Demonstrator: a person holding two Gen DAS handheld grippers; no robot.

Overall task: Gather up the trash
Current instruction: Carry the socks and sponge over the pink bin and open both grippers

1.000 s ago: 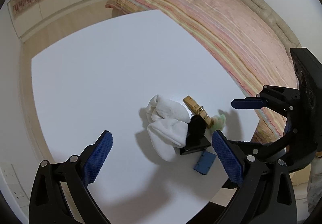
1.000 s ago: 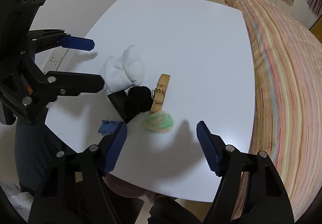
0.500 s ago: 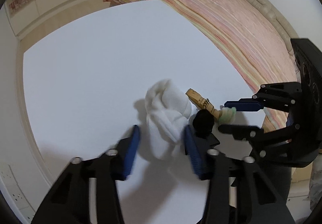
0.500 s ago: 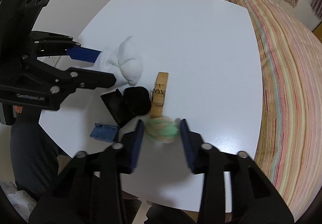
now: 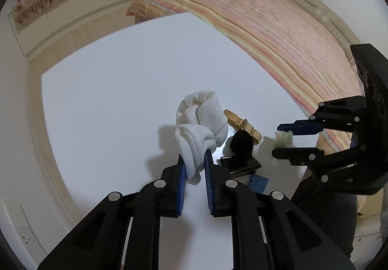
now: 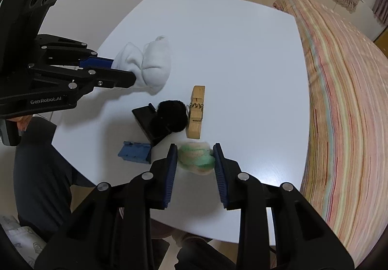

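My left gripper (image 5: 194, 160) is shut on a bunched white sock (image 5: 201, 126), held just above the white table (image 5: 116, 90); both also show in the right wrist view, the sock (image 6: 148, 66) in the left gripper (image 6: 111, 71). My right gripper (image 6: 194, 158) is shut on a small green and cream yarn ball (image 6: 196, 158) at the table's near edge; in the left wrist view the ball (image 5: 283, 137) shows between the right gripper's fingers (image 5: 298, 129).
On the table lie a wooden clothespin (image 6: 197, 112), a black pompom (image 6: 171, 115) on a black flat case (image 6: 148, 124), and a small blue block (image 6: 134, 152). A striped bed (image 6: 344, 90) borders the table. Wall sockets (image 5: 19, 221) are at the lower left.
Both grippers moved in and closed: the left on the white sock, the right on the yarn ball. The sock is lifted slightly off the table.
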